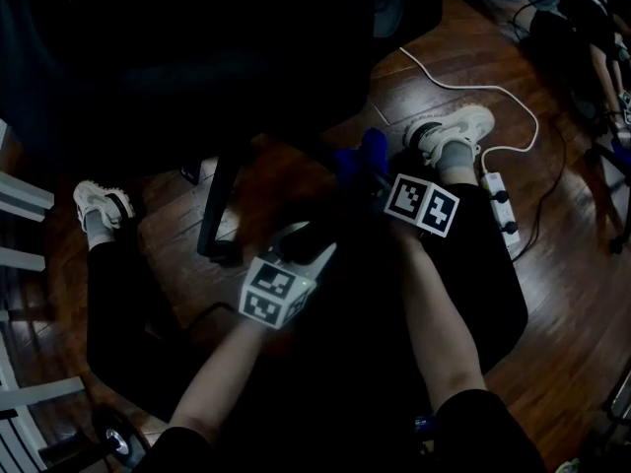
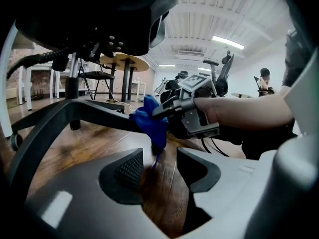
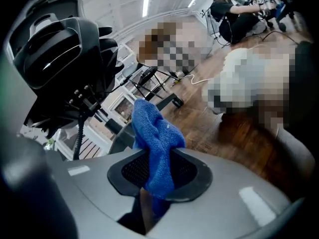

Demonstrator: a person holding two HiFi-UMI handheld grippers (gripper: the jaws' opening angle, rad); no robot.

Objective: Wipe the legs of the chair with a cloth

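In the head view the dark office chair fills the top, and one black chair leg (image 1: pixel 219 205) runs down over the wood floor. My right gripper (image 1: pixel 370 170) is shut on a blue cloth (image 1: pixel 360 158) beside the chair base. The right gripper view shows the cloth (image 3: pixel 154 138) pinched between the jaws of the right gripper (image 3: pixel 158 171), bunched upward toward a leg (image 3: pixel 119 136). In the left gripper view the cloth (image 2: pixel 151 121) rests against a chair leg (image 2: pixel 94 111). My left gripper (image 2: pixel 159 171) is open, with only floor between its jaws, a short way from the cloth.
A white power strip (image 1: pixel 501 205) and its cable (image 1: pixel 463 87) lie on the floor at the right. The person's shoes (image 1: pixel 454 131) (image 1: pixel 99 205) flank the chair base. A white rack (image 1: pixel 20 264) stands at the left edge. A castor (image 2: pixel 15 141) ends one leg.
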